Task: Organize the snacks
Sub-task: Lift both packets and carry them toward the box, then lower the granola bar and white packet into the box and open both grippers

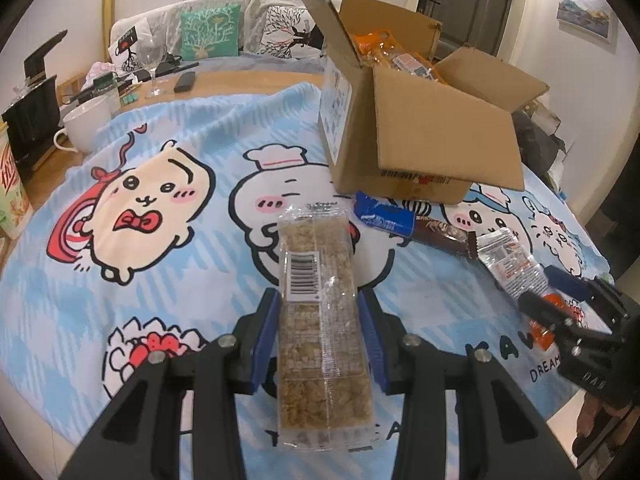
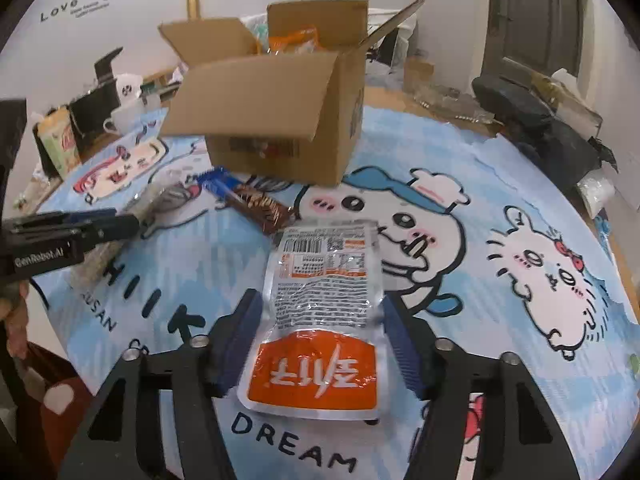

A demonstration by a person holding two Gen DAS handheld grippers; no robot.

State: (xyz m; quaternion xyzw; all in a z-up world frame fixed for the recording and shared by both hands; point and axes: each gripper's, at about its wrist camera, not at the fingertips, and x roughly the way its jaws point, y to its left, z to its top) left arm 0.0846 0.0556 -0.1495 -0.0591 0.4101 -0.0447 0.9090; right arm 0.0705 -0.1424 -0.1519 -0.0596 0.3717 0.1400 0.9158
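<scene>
The left gripper [image 1: 320, 336] is clamped on a clear-wrapped granola bar [image 1: 316, 320], which it holds lengthwise between its blue pads above the cartoon-printed blue cloth [image 1: 160, 280] covering the surface. The right gripper [image 2: 320, 344] straddles a silver and orange snack pouch [image 2: 320, 316] lying flat on the cloth; I cannot tell whether its pads press on the pouch. An open cardboard box [image 2: 272, 120] holding orange packets stands further back, with a blue packet [image 1: 384, 216] and a brown chocolate bar [image 1: 444, 236] lying just in front of it.
</scene>
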